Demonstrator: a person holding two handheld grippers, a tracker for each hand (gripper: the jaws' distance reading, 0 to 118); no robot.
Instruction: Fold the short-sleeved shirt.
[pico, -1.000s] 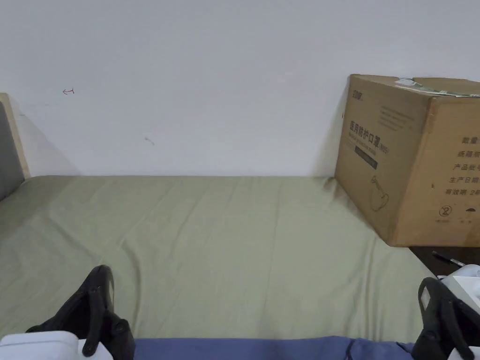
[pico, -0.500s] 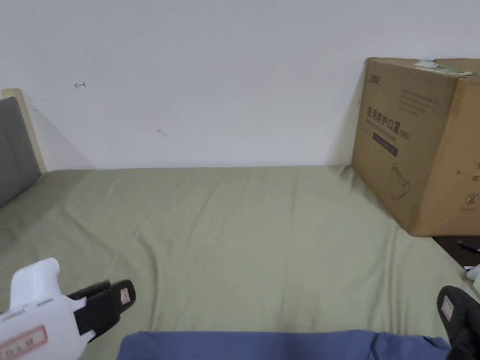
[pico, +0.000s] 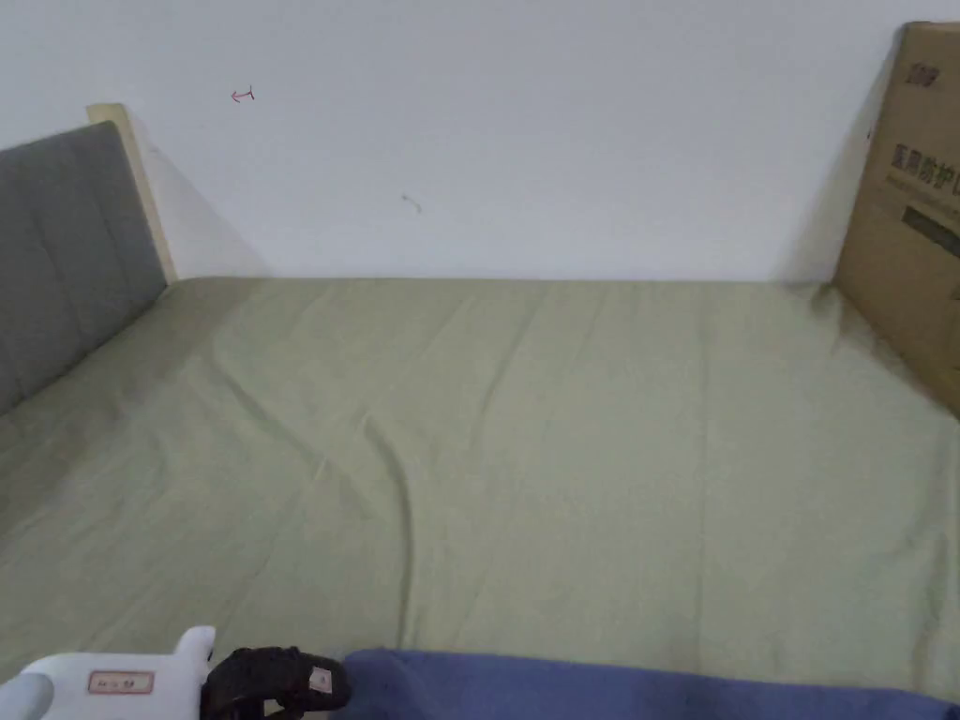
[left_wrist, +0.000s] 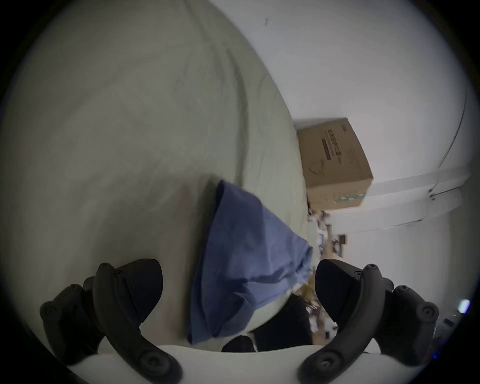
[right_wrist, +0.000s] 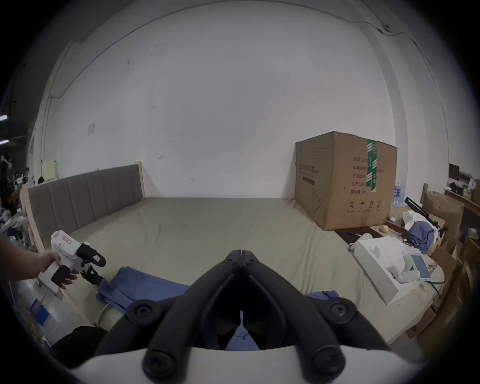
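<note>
The blue short-sleeved shirt (pico: 609, 684) lies bunched along the near edge of the green bed sheet (pico: 525, 450). In the left gripper view the shirt (left_wrist: 241, 254) lies ahead, between the wide-apart jaws of my left gripper (left_wrist: 237, 285), which is open and clear of the cloth. In the head view, my left gripper (pico: 272, 682) lies level at the shirt's left end. The right gripper view has a hand holding that left gripper (right_wrist: 93, 267) beside the shirt (right_wrist: 145, 283). My right gripper (right_wrist: 241, 253) is shut above the shirt, tips together with no cloth between them.
A big cardboard box (right_wrist: 342, 181) stands at the bed's far right against the white wall. A grey padded headboard (pico: 56, 253) bounds the left side. A white tray (right_wrist: 376, 265) with cloths and a phone sits on the right, beside more clutter.
The head camera has swung left, pushing the box to the right edge. My left gripper has turned from upright to level and come in beside the shirt's left end.
</note>
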